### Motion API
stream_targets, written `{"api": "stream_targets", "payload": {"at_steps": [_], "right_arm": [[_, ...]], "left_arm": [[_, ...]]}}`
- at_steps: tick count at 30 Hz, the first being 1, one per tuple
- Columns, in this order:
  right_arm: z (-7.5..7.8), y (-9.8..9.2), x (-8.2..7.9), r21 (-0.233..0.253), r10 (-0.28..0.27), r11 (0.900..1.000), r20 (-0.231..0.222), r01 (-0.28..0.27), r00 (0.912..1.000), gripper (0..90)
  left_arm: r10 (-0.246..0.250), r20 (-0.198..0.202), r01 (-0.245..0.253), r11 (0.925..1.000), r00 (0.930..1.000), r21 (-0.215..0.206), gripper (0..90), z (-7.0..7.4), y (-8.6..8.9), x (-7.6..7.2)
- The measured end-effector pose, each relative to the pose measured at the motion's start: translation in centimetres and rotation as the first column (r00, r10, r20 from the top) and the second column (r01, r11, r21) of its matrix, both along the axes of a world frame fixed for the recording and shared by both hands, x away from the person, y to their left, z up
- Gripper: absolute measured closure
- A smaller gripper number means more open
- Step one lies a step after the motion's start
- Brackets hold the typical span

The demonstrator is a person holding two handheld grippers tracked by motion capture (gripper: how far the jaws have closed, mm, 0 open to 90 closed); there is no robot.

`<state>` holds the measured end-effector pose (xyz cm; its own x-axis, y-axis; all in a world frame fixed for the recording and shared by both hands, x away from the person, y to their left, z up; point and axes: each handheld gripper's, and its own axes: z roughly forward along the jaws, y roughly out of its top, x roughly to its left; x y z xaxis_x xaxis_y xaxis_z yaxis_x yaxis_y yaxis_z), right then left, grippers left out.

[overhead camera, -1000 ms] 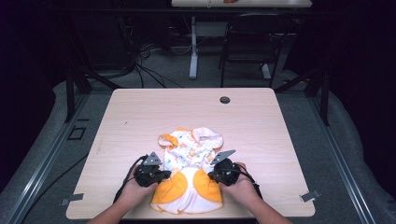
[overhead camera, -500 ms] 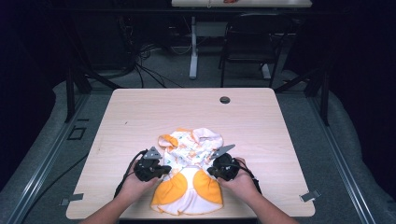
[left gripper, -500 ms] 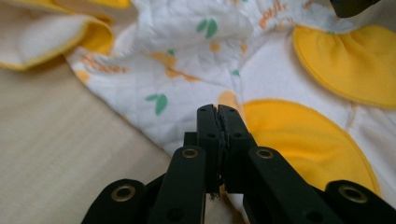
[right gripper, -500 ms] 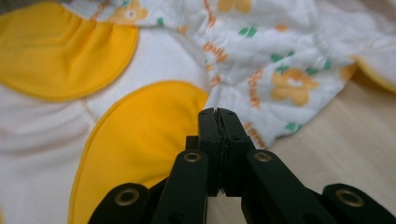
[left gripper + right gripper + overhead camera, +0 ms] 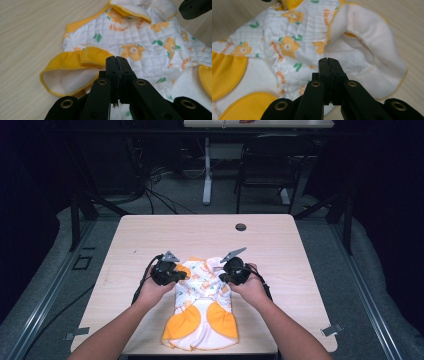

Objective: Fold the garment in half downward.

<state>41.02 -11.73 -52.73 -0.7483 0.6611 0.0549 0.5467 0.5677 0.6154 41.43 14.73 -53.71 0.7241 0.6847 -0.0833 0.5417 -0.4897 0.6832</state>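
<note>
A small quilted white garment (image 5: 202, 312) with orange flowers and yellow trim lies flat near the table's front edge. My left gripper (image 5: 183, 275) rests at its upper left side, jaws pressed together over a yellow ruffled sleeve (image 5: 75, 61). My right gripper (image 5: 223, 278) sits at the garment's upper right, jaws likewise together, beside a folded-back white fleece flap (image 5: 372, 50). In the left gripper view my left gripper (image 5: 116, 59) shows no cloth between its tips over the garment (image 5: 140, 37). The same holds for my right gripper (image 5: 329, 60) above the garment (image 5: 287, 40).
The wooden table (image 5: 150, 240) has a dark round grommet (image 5: 240, 227) at its far middle. The right gripper's black tip (image 5: 195, 8) shows across the garment in the left gripper view. Beyond the table stand a chair (image 5: 265, 170), a table leg and floor cables.
Both grippers have moved away from the person, from the garment's yellow lower part up to its shoulders. The upper part of the garment now lies flatter.
</note>
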Motion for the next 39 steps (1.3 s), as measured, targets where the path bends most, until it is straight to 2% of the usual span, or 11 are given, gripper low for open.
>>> {"api": "stream_targets", "payload": {"at_steps": [13,16,19,20,21,22,26,31,35,36,39], "right_arm": [[0.3,1.1,3.7,0.008,-0.036,0.999,0.007,0.036,0.9993,87.6],[-0.1,1.1,4.5,0.02,-0.081,0.997,0.017,0.081,0.9966,84.6],[-0.7,1.0,5.1,-0.003,-0.106,0.994,0.023,0.106,0.9941,82.7],[-1.2,1.0,5.2,0.022,-0.136,0.991,0.037,0.135,0.9901,82.6],[-1.2,1.0,5.2,0.022,-0.136,0.991,0.037,0.135,0.9901,82.6],[-1.1,0.7,5.5,-0.019,-0.129,0.991,0.03,0.129,0.9913,82.7],[-1.6,0.2,6.2,0.009,-0.187,0.982,0.034,0.186,0.9819,80.5],[-2.2,0.2,6.5,-0.006,-0.186,0.983,0.024,0.186,0.9823,77.2],[-2.7,0.5,6.7,-0.024,-0.188,0.982,0.004,0.188,0.9821,71.2],[-2.9,0.6,6.7,-0.026,-0.193,0.981,-0.018,0.192,0.9811,65.4],[-3.0,0.7,6.7,-0.04,-0.189,0.981,-0.014,0.188,0.9819,64.0]], "left_arm": [[0.005,-0.008,-0.005,0.9998,1.0,-0.02,87.9,0.2,-0.9,3.5],[0.043,-0.009,-0.043,0.9989,0.999,-0.015,85.1,-0.1,-0.6,4.5],[0.06,-0.012,-0.06,0.9981,0.9981,-0.008,82.0,-0.5,-0.4,4.9],[0.075,-0.018,-0.075,0.9972,0.997,0.004,80.6,-0.8,-0.2,5.1],[0.075,-0.018,-0.075,0.9972,0.997,0.004,79.2,-0.8,-0.2,5.1],[0.086,-0.019,-0.085,0.9963,0.9962,0.008,79.2,-1.0,-0.1,5.3],[0.096,-0.021,-0.096,0.9953,0.9951,0.006,74.9,-1.5,0.0,5.6],[0.105,-0.021,-0.105,0.9945,0.9943,0.005,68.9,-1.9,0.0,5.8],[0.125,-0.03,-0.124,0.992,0.9917,0.02,62.2,-2.7,0.2,5.8],[0.132,-0.03,-0.131,0.991,0.9908,0.024,58.1,-2.9,0.2,5.9],[0.138,-0.038,-0.137,0.9902,0.9897,0.025,54.8,-3.1,0.4,5.9]]}}
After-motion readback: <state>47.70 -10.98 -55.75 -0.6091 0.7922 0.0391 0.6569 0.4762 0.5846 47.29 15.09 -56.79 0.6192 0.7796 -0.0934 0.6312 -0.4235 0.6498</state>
